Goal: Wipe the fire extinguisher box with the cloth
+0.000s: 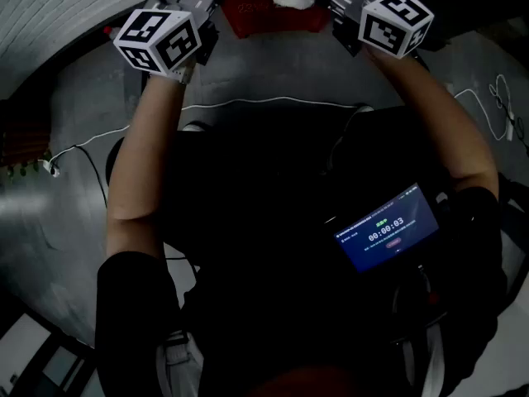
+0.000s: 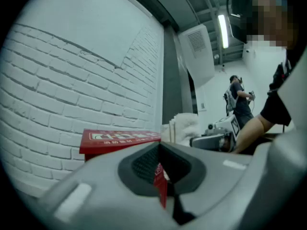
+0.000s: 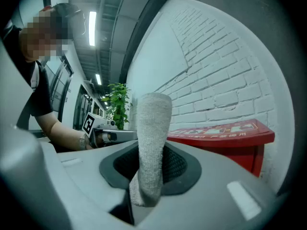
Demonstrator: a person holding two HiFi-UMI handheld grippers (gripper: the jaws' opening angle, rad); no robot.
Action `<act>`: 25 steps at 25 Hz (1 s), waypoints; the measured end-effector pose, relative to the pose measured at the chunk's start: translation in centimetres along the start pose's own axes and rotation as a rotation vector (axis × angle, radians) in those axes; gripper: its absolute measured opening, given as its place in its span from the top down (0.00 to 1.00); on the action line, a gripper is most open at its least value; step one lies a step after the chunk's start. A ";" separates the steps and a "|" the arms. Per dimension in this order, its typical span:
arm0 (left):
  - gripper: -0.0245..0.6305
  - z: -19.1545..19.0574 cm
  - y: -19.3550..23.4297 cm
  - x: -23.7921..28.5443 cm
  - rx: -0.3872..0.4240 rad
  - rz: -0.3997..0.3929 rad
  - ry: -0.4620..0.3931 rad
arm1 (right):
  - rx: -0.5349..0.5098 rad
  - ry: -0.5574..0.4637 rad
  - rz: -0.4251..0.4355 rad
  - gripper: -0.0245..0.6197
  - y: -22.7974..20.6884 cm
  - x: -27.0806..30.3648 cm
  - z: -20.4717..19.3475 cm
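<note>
1. The red box [image 1: 264,13] is sitting at 12 o'clock in the head view, close by the white brick wall [image 2: 72,80].
2. The cloth [image 3: 153,119] is sticking up out of the right gripper [image 3: 151,162], whose jaws are clamping it. It is hovering at 1 o'clock, near the box top (whether it is touching, I cannot tell).
3. The left gripper [image 2: 160,145] is waiting at 11 o'clock with its jaws pressed together on nothing, and it is pointing toward the box.
4. A white cable [image 1: 273,102] is lying across the grey floor [image 1: 74,222], and a lit screen [image 1: 386,228] is glowing at 4 o'clock.
</note>
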State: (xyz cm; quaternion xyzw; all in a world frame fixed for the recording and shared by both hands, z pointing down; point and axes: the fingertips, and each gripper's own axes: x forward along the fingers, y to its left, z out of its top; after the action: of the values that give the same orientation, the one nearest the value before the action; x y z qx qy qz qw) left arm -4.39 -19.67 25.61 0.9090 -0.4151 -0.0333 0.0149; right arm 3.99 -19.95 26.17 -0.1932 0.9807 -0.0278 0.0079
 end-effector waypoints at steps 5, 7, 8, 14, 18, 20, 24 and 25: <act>0.96 -0.4 -0.2 0.1 -0.006 0.014 0.001 | -0.002 0.011 0.018 0.81 0.7 0.7 -0.9; 0.96 -0.1 -0.1 0.1 -0.008 0.025 -0.005 | -0.004 0.014 0.026 0.81 0.8 0.9 -1.0; 0.96 0.0 0.0 0.1 -0.010 0.031 -0.008 | -0.004 0.015 0.028 0.81 0.9 1.2 -1.2; 0.96 -1.5 1.4 -0.3 -0.019 0.092 0.005 | 0.024 0.021 0.033 0.81 1.3 4.5 -2.7; 0.96 -2.4 3.6 -1.0 -0.026 0.143 0.025 | 0.020 0.050 0.062 0.81 1.9 7.7 -4.0; 0.96 -3.0 5.0 -1.6 -0.050 0.171 0.034 | 0.026 0.072 0.078 0.80 2.0 9.5 -5.1; 0.96 -4.8 8.5 -2.7 -0.102 0.218 0.057 | 0.038 0.113 0.072 0.80 1.4 13.3 -7.5; 0.96 -5.3 9.1 -2.7 -0.105 0.230 0.069 | 0.044 0.121 0.056 0.80 1.0 14.0 -7.9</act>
State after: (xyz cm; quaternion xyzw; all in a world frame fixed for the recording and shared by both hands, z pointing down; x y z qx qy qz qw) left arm -12.65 -23.56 31.53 0.8541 -0.5133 -0.0220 0.0806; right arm -9.53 -23.89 33.92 -0.1632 0.9836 -0.0609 -0.0461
